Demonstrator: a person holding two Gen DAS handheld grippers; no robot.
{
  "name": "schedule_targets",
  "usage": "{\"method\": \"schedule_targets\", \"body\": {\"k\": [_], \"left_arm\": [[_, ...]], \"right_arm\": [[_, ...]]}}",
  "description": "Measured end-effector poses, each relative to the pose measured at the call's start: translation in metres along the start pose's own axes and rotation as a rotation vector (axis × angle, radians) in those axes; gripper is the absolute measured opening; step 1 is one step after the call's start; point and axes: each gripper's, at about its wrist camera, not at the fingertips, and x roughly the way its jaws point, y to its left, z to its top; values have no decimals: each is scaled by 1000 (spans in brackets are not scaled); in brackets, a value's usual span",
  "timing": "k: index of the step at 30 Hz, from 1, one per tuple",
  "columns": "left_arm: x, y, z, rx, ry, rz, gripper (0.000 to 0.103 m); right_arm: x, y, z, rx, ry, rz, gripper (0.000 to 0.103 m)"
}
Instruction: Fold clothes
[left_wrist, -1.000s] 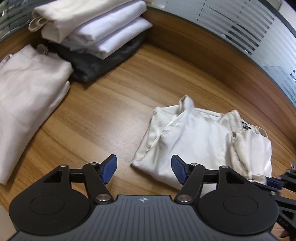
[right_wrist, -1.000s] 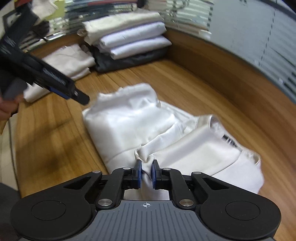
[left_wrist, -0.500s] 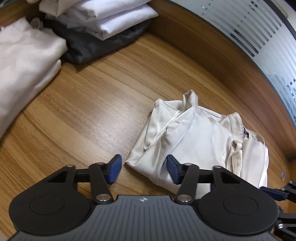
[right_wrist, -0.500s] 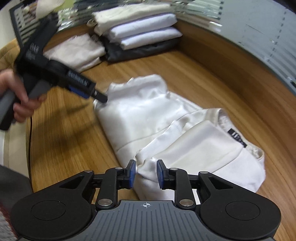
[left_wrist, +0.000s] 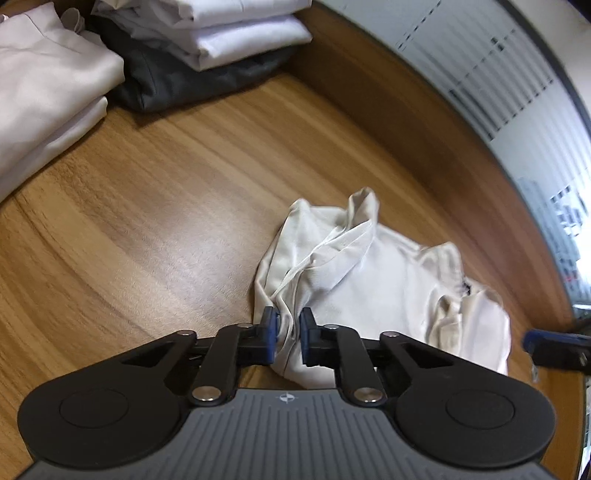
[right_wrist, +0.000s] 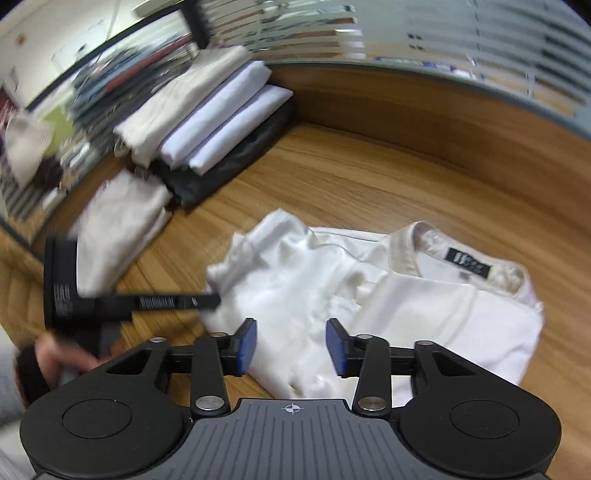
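Closing since earlier, the left tongs (left_wrist: 287, 330) pinch the soft, slippery shirt (left_wrist: 373, 291) hem, while the right tongs (right_wrist: 291, 345) open empty above it.

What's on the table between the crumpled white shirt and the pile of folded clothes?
Nothing. In the right wrist view, only bare wooden table lies between the white shirt and the pile of folded clothes.

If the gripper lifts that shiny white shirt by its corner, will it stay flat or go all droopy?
Probably droopy. The white shirt already bunches into soft wrinkles where the closing left gripper pinches its edge, so the rest would likely hang down. Its satiny sheen suggests it may be slippery, and the loose folds could slide apart on the wooden table.
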Motion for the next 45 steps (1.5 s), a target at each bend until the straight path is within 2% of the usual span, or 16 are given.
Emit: {"method": "schedule_targets", "body": {"k": [4,8,12,17,22,27,28,30,33,37,41,45], "left_arm": [[-11,-3,-1,11,-51,-41,10],[-24,-19,-2,138,-89,-77,10],[-28,-28,-3,176,-97,-113,10],[-29,-38,-7,278,-115,-118,10],[-29,-47,-15,366,-126,-143,10],[-25,-60,-25,450,-125,-174,9],[-24,-63,-26,466,-123,-181,9],[-23,-67,-27,478,-105,-193,9],[-30,-63,-24,444,-74,-251,11],[-48,-54,-22,433,-49,-301,12],[-61,-47,-22,480,-28,-282,12],[-62,-42,-18,479,-13,-244,12]], "right_arm": [[26,2,26,97,50,35,45],[58,10,54,182,112,70,48],[89,17,76,222,208,69,53],[122,22,89,266,319,54,54],[148,41,95,192,394,27,56],[167,65,91,23,458,-44,55],[169,67,88,-6,459,-65,53],[169,67,82,-39,444,-105,19],[162,55,76,9,407,-105,12],[133,36,73,124,329,-70,10],[92,19,67,220,235,-24,10],[44,-6,57,310,149,10,10]]}}
